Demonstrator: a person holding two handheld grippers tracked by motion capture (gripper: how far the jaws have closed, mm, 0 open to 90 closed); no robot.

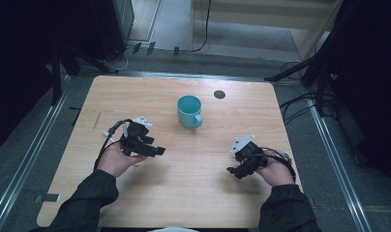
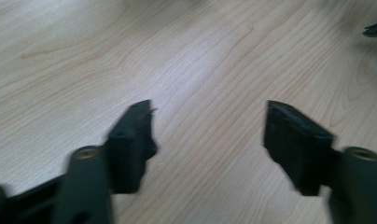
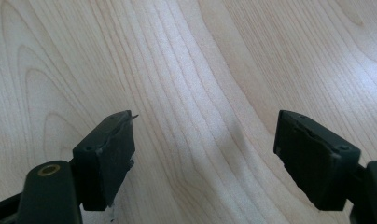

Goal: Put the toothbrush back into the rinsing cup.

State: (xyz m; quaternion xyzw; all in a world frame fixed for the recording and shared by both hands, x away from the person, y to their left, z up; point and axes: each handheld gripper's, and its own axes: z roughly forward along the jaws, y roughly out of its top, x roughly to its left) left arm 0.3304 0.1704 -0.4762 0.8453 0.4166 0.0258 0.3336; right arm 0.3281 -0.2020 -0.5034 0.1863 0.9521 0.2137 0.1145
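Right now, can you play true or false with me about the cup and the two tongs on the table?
1. The cup is teal and stands upright on the wooden table. True.
2. The left tongs are squeezing the cup. False: they are wide open with nothing between them, off to the cup's left.
3. The cup's handle points toward the person's side of the table, a bit to the right. True.
4. The right tongs are shut tight. False: their jaws stand apart over bare wood.
5. The cup lies between the two hands, farther up the table. True.
6. A small dark round spot sits inside the cup. False: it is on the table beyond the cup.
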